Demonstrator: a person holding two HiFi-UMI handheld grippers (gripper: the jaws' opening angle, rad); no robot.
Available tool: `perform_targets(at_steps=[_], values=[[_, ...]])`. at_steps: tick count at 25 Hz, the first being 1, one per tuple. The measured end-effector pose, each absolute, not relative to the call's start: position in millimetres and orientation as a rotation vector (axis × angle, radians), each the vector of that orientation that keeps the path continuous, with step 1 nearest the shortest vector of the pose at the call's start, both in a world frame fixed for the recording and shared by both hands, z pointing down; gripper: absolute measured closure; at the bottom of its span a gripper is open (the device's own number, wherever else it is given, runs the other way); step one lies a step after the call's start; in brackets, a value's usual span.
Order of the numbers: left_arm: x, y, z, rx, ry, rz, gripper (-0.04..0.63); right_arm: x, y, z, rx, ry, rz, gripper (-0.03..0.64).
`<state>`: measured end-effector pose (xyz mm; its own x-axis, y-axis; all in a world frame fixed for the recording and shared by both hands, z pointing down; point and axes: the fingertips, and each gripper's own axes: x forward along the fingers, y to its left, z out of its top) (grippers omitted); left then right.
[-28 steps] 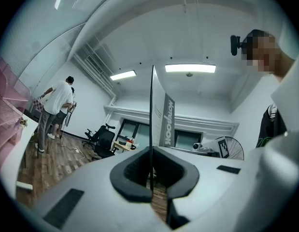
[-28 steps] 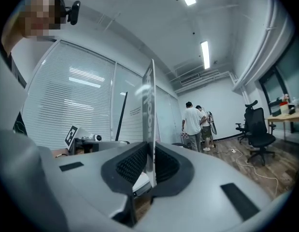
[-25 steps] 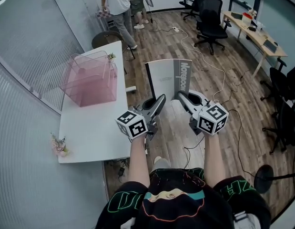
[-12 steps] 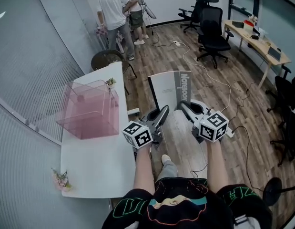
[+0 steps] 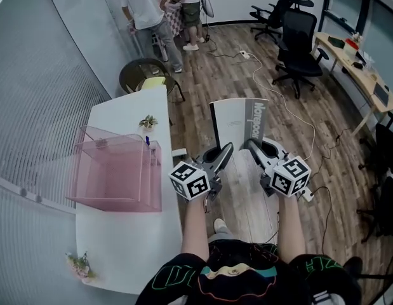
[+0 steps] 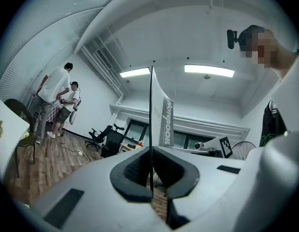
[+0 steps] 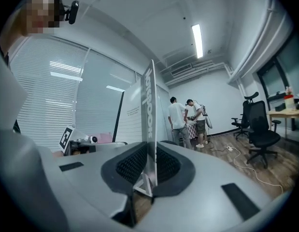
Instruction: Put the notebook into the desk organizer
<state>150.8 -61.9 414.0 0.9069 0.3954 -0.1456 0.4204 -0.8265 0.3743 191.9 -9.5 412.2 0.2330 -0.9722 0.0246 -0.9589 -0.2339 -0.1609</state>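
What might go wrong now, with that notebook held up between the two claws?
1. The left gripper and right gripper pinch only the bottom edge of the upright notebook, out over the wooden floor; it might tip or slip and drop.
2. Both clamp one notebook, so hands drifting apart may bend or tear it.
3. The pink desk organizer sits off to the left; swinging over could knock the small plant beside it.

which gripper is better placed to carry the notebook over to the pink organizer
Left, probably. The left gripper and right gripper are both shut on the notebook, but the left is on the side nearer the pink desk organizer on the table.
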Motion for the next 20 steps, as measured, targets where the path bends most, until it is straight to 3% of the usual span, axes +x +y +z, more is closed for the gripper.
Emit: perform_targets(at_steps=[9,20], values=[[209,-165,432,2.627,0.432,-0.086,0.588,255,-117,428,-2.338,1.992,-0.279,0.600],[276,-174,440,2.606,0.452,-0.034,0.588,321,-125,437,-2.330,1.937,-0.325,0.600]])
